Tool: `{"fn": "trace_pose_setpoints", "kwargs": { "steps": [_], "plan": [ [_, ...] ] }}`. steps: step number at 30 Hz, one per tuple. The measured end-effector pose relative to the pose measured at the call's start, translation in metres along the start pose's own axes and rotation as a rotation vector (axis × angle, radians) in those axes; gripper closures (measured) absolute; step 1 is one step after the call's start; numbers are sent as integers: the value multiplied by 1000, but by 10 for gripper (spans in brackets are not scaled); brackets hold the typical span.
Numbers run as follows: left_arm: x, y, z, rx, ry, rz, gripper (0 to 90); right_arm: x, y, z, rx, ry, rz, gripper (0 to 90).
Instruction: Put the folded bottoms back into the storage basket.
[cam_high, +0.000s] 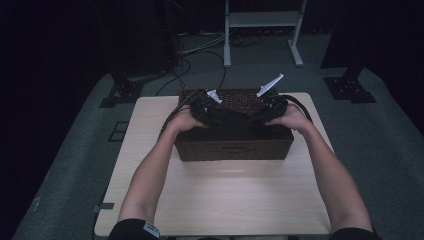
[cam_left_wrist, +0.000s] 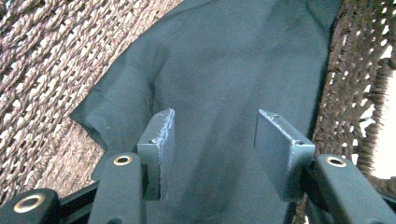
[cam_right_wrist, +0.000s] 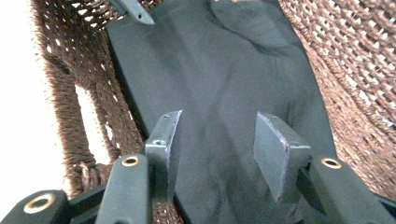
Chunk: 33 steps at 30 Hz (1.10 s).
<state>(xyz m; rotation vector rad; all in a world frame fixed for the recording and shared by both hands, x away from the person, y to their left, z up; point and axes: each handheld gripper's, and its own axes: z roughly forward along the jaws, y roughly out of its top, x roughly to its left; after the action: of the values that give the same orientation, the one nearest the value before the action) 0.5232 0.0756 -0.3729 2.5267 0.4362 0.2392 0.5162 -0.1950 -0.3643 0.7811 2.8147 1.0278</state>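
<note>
High view: a brown woven basket (cam_high: 233, 145) sitting on a pale wooden tabletop (cam_high: 220, 200), toward the far side. Inside the basket, a dark cloth (cam_high: 235, 125), folded flat. Two bare forearms reaching in from the bottom. Left hand-held gripper (cam_high: 209, 112) over the left end of the basket, right hand-held gripper (cam_high: 265, 111) over the right end, both pointing down at the cloth. A grey three-cornered plate on top of each. Black cables trailing from both. Grey carpet around the tabletop, a white stand (cam_high: 262, 30) far behind.

Left gripper view: left hand-held gripper (cam_left_wrist: 212, 140) with its two pads apart, a wide gap between them. Dark cloth (cam_left_wrist: 233, 70) lying right under and past the pads, seen through the gap, not pinched. Woven basket wall (cam_left_wrist: 56, 56) on the left, more weave (cam_left_wrist: 359, 93) on the right.

Right gripper view: right hand-held gripper (cam_right_wrist: 215, 137) also standing apart, nothing squeezed between the pads. Dark cloth (cam_right_wrist: 210, 60) spread flat on the basket bottom below them. Basket wall (cam_right_wrist: 341, 70) on the right, and a handle hole in the wall (cam_right_wrist: 65, 93) on the left. A grey jaw tip of the other gripper (cam_right_wrist: 135, 11) poking in at the top.
</note>
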Motion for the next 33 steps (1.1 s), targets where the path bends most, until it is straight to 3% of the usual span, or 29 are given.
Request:
{"fn": "trace_pose_setpoints", "kwargs": {
  "steps": [3,4,8,15,33],
  "plan": [
    [-1,-1,-3,-11,-6,-5,465,2,1,-4,-10,-1,-2,500],
    [-1,-1,-6,-16,-30,-8,464,3,1,-5,-16,3,-7,497],
    [-6,0,-12,-15,-15,12,454,9,1,-9,-35,10,-22,486],
    [-11,3,-18,-30,-23,21,415,16,-5,-13,-43,12,-32,468],
    [-21,-1,-34,-59,-45,7,361,25,-20,-28,-77,21,-24,406]
  ]
}}
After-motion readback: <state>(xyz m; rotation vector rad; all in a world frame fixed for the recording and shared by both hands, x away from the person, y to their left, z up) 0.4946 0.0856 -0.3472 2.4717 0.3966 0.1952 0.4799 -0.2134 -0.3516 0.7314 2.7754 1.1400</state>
